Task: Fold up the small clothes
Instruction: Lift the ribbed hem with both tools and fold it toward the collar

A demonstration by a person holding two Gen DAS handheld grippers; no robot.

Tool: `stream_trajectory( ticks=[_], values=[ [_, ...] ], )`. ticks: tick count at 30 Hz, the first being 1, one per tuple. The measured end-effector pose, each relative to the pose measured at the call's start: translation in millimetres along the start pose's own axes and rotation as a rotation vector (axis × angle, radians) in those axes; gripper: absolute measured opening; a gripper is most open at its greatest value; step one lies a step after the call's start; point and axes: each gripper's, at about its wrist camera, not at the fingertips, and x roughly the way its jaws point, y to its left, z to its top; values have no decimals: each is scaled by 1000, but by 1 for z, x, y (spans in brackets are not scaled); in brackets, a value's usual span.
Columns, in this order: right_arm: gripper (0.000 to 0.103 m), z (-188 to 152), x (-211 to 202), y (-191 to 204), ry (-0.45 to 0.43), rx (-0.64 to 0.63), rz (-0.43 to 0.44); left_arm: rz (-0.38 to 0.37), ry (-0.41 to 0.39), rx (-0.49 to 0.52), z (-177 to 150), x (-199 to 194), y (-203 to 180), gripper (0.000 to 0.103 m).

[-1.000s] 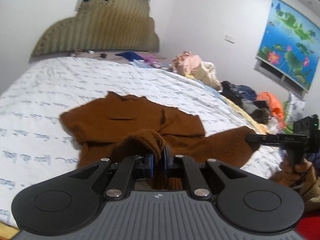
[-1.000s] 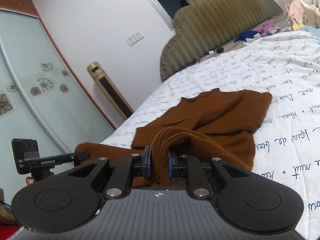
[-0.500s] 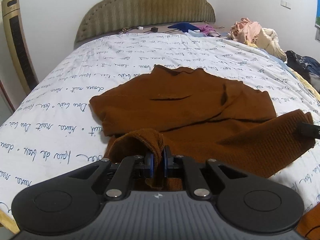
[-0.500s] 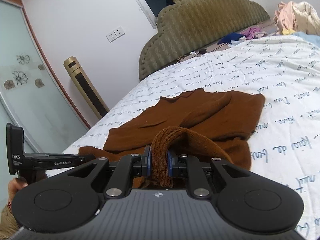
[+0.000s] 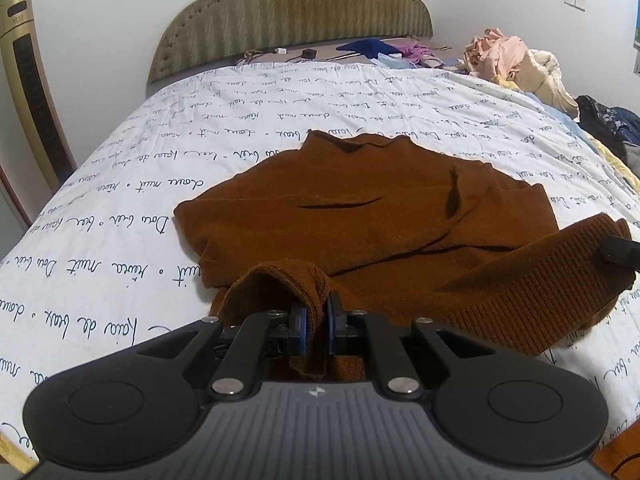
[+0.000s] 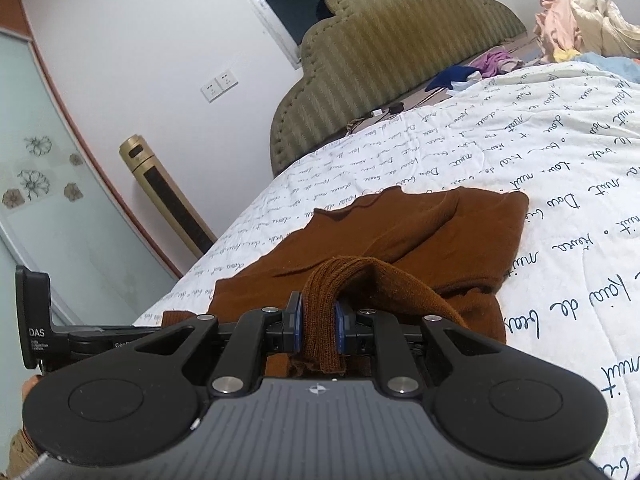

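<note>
White bed [image 5: 120, 184] carried the brown sweater [image 5: 360, 216]; left gripper [image 5: 316, 326] and right gripper [image 6: 320, 326], both clamped on its ribbed hem, should carry it level toward the collar at frame centre.

Sweater [image 5: 360, 220] rust-brown, ribbed hem; bedsheet [image 5: 120, 200] white, dark cursive script; headboard [image 5: 288, 16] olive, zigzag-striped.
</note>
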Motion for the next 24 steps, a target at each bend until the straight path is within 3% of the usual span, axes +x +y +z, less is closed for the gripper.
stream_trajectory(
  ticks=[24],
  values=[
    [20, 30, 27, -10, -70, 25, -18, 37, -15, -36, 54, 24, 10, 10]
  ],
)
